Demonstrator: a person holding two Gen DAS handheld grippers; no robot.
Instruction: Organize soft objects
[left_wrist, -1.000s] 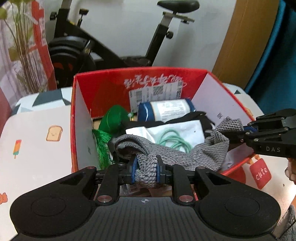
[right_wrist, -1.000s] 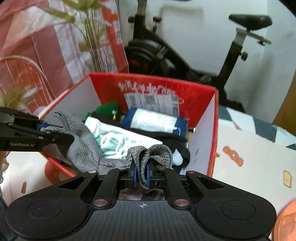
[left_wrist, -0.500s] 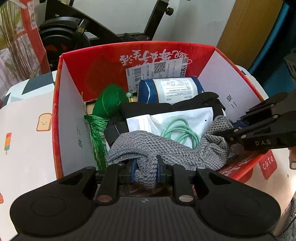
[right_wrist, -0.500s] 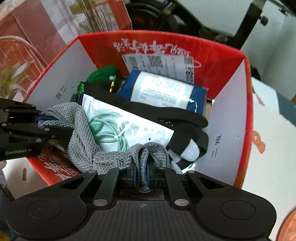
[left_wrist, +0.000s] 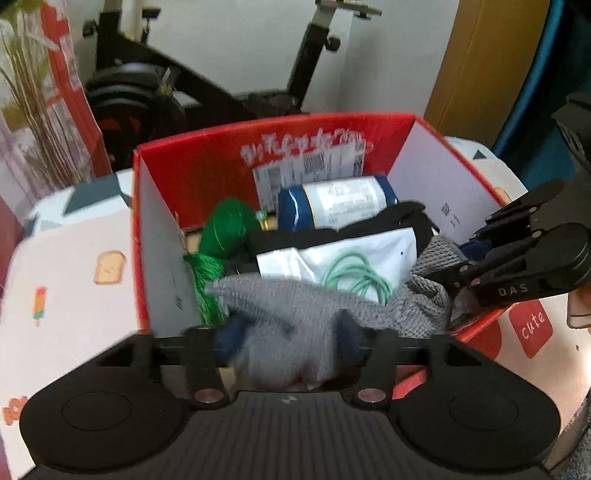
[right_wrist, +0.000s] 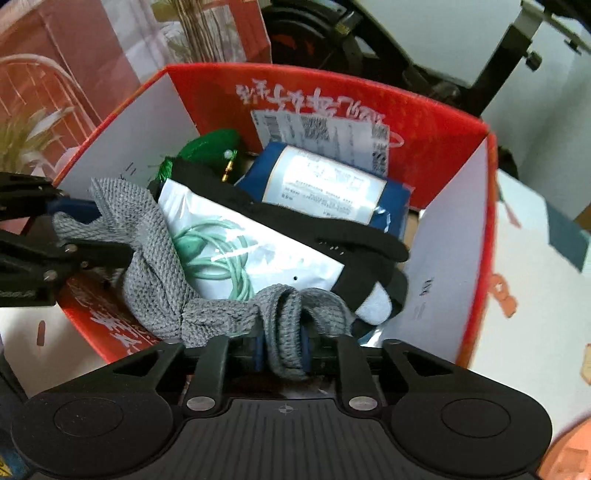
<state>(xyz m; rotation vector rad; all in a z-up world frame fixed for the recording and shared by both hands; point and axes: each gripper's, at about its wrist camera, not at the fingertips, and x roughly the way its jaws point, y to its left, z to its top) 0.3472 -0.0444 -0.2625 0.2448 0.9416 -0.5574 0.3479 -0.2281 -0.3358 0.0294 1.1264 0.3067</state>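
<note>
Two tools: the left tool and the right tool both hung over the near edge of the red box, angled down into it.
Grey knit cloth: it lay draped inside the red box along its near side, on top of the white packet with the green cable, one end at each tool.
Left tool: released; its jaws had just been opening and stood wide, with the cloth's end loose and blurred between them, clear of both pads.
Right tool: its jaws had just been opening a little, yet the folded end of the cloth still sat between the pads and filled the gap, so it was still grasping the cloth.
Other contents: a blue pouch lay against the red box's far wall, a black garment crossed the middle, and a green tasselled thing sat in the far left corner.
Tabletop: a patterned cover, with the red box standing on it.
Change from a second ago: the left tool then clamped a tight bunch of the cloth; the bunch had since slackened and spread. The cloth, then stretched above the box between the tools, had sunk onto the contents, and the right tool's view had tipped further down into the red box.
</note>
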